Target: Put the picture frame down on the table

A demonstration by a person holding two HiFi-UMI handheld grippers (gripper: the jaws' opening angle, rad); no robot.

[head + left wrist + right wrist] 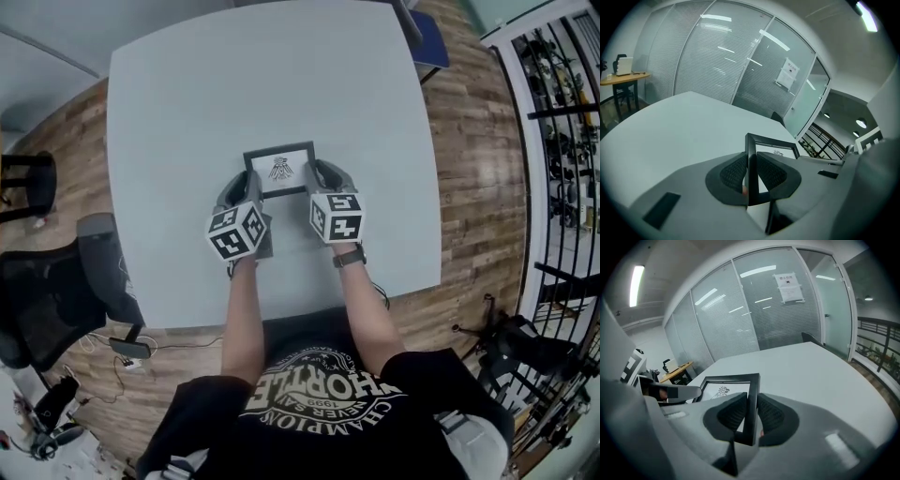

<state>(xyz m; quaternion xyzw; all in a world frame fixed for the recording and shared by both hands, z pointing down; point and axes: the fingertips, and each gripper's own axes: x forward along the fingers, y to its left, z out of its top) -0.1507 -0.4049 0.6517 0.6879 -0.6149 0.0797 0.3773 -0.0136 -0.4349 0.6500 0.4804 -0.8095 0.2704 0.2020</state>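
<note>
Left gripper (751, 174) and right gripper (751, 416) clamped on the picture frame (279, 169).
Each pinched one side edge, with the frame over the grey table (187, 103).

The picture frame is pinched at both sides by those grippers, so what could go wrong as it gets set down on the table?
1. The left gripper and the right gripper each clamp only a thin side edge of the picture frame. If one lets go first, the frame might twist or drop on that side.
2. The table looks smooth and bare, so a tilted landing might let the frame slide.
</note>
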